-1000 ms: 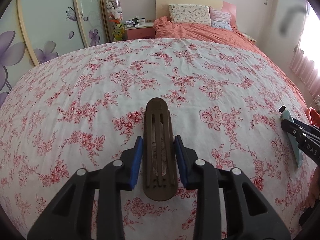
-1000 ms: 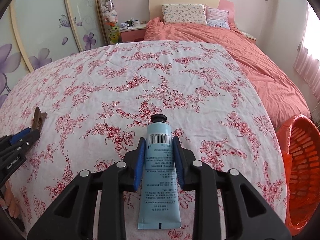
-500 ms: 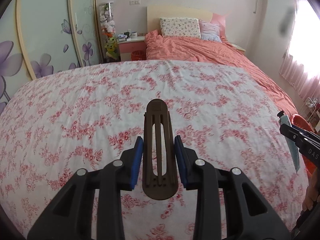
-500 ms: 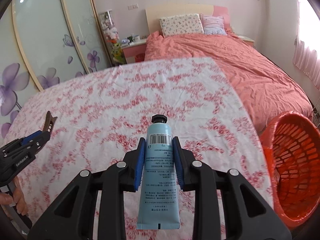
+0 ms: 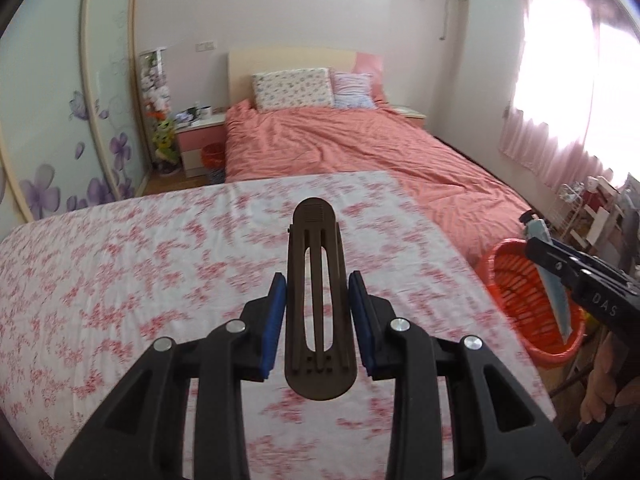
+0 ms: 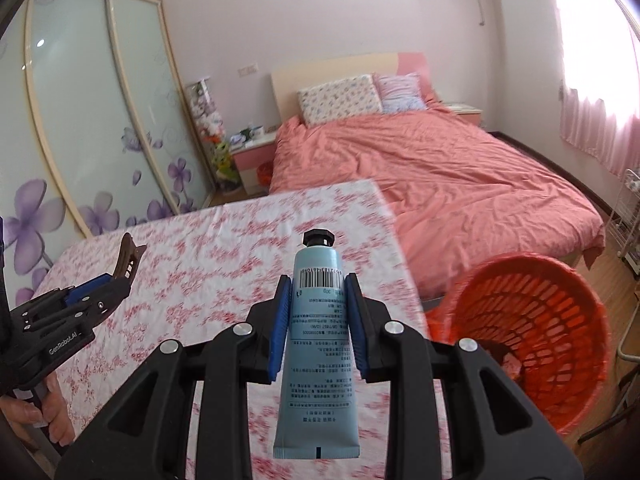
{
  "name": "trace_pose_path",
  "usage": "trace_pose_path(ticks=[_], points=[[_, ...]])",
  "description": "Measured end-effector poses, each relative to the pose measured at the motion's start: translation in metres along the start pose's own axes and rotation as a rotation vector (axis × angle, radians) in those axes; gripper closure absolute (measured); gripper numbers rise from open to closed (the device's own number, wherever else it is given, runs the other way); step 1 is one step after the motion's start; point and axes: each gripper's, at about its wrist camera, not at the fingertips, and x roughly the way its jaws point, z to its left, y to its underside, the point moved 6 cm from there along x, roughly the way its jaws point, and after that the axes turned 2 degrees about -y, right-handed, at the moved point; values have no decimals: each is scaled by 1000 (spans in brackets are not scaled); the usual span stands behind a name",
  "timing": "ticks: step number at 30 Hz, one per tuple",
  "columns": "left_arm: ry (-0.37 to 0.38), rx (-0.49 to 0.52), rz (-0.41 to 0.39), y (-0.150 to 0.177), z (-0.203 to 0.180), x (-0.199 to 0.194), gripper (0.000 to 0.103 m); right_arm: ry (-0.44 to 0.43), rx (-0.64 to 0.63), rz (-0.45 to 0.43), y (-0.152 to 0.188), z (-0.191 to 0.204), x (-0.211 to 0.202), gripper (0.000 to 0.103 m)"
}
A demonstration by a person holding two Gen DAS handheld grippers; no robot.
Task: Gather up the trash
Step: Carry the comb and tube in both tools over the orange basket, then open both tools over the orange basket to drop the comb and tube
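My left gripper [image 5: 318, 316] is shut on a dark brown hair clip [image 5: 318, 280] and holds it well above the floral tablecloth [image 5: 160, 280]. My right gripper [image 6: 318, 320] is shut on a light blue tube [image 6: 316, 352] with a black cap, lifted over the table's right part. An orange slatted basket [image 6: 532, 320] stands on the floor right of the table; it also shows in the left wrist view [image 5: 524, 280]. The right gripper with the tube shows at the right of the left wrist view [image 5: 552, 268], over the basket. The left gripper with the clip shows at the left of the right wrist view [image 6: 116, 276].
A bed with a salmon cover [image 5: 360, 148] lies beyond the table. A pink nightstand [image 5: 198, 140] and a sliding wardrobe with purple flowers [image 6: 100, 140] are at the back left. A white rack [image 6: 628, 216] stands at the right by the curtained window.
Both grippers have risen and tilted up with their objects, away from the tablecloth. The view has shifted to the right, and the orange basket is now fuller in sight.
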Motion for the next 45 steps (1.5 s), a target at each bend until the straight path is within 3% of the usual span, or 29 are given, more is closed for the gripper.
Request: trace_pose_path(ticks=[8, 16, 23, 27, 29, 30, 31, 35, 45], points=[[160, 89, -30, -16, -99, -7, 71, 68, 75, -60, -4, -56, -28, 75], [300, 157, 2, -14, -190, 13, 71, 151, 180, -99, -2, -126, -47, 75], [379, 203, 50, -7, -260, 49, 71, 192, 270, -105, 1, -179, -41, 75], [386, 226, 89, -1, -286, 72, 70, 172, 334, -107, 0, -207, -32, 74], [367, 222, 122, 5, -292, 90, 60, 151, 367, -90, 1, -216, -24, 71], [356, 215, 135, 9, -293, 97, 56, 147, 376, -85, 4, -219, -24, 58], [343, 209, 141, 11, -290, 100, 51, 148, 381, -83, 6, -221, -24, 52], [296, 194, 155, 19, -267, 105, 51, 177, 349, -82, 17, -214, -33, 43], [152, 145, 23, 34, -175, 24, 28, 252, 194, -152, 38, -152, -87, 12]])
